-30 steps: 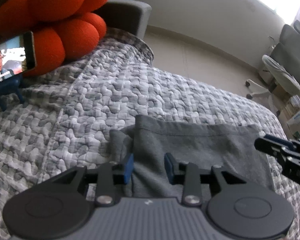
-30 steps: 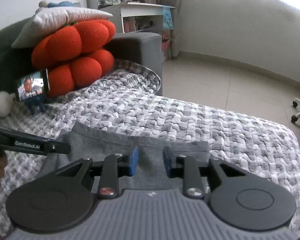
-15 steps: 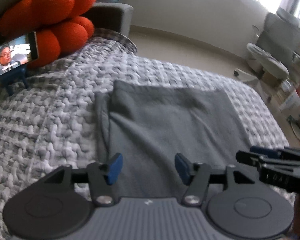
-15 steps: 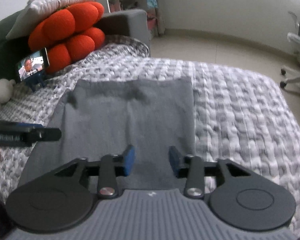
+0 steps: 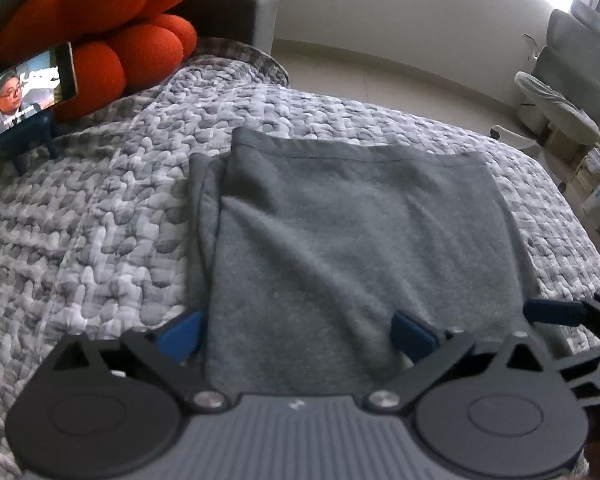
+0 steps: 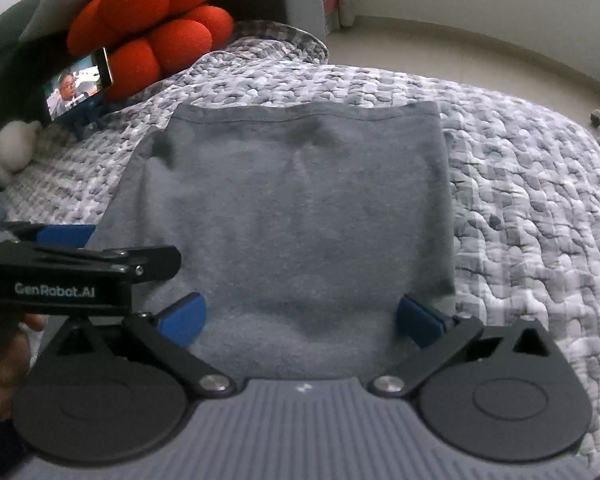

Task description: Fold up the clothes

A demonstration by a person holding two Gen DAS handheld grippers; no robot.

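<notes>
the grey garment lies folded flat on the bed. both the left gripper and right gripper have just been opening, released over its near edge; another fold may remain.

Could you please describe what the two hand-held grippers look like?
Each hand-held gripper, left and right, has a ribbed grey body, two round black discs, black linkage arms with silver pivot screws, and blue finger pads. Seen from the right wrist, the left one's side carries white "GenRobot.AI" lettering.
</notes>
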